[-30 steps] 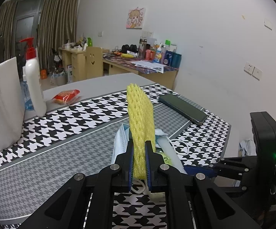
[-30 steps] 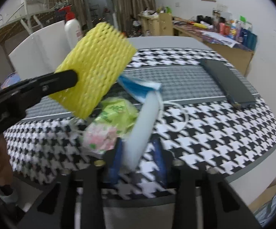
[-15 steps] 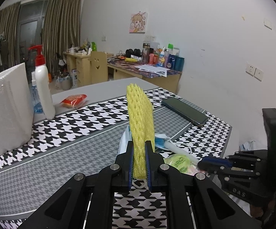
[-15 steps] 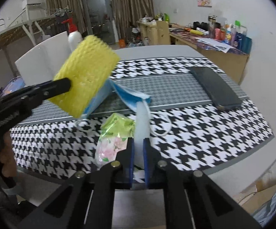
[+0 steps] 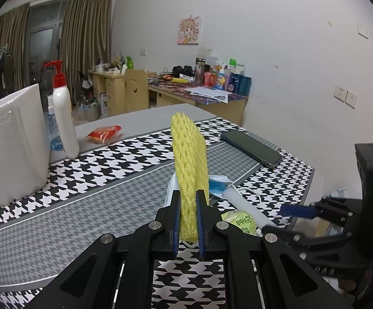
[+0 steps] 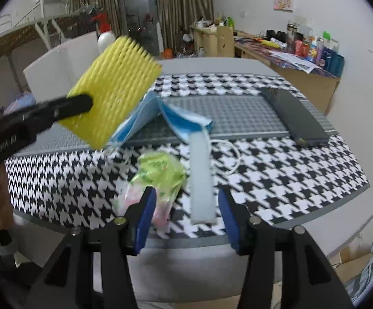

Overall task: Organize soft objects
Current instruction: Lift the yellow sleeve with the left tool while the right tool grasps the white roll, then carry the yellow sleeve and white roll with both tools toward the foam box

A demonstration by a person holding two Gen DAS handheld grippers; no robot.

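My left gripper [image 5: 188, 215] is shut on a yellow foam net sleeve [image 5: 190, 164], held upright above the table; the right wrist view shows the same sleeve [image 6: 114, 92] at the upper left. My right gripper [image 6: 186, 215] hovers over the table's near edge and its jaws are opening. A white foam strip [image 6: 201, 177] lies flat between its fingers, touching neither pad. A green tissue pack [image 6: 158, 172] lies just left of the strip. A blue face mask [image 6: 160, 116] lies crumpled behind them, its ear loop beside the strip.
A dark phone [image 6: 293, 114] lies on the houndstooth cloth [image 6: 289, 177] at the right. A white pump bottle [image 5: 62, 113], a white foam block [image 5: 11, 144] and a red snack packet [image 5: 104, 132] stand at the far left. The table's edge runs just under my right gripper.
My right gripper let go of the white strip, which now lies flat on the cloth, and its jaws have spread apart. The left gripper holds the yellow sleeve as before.
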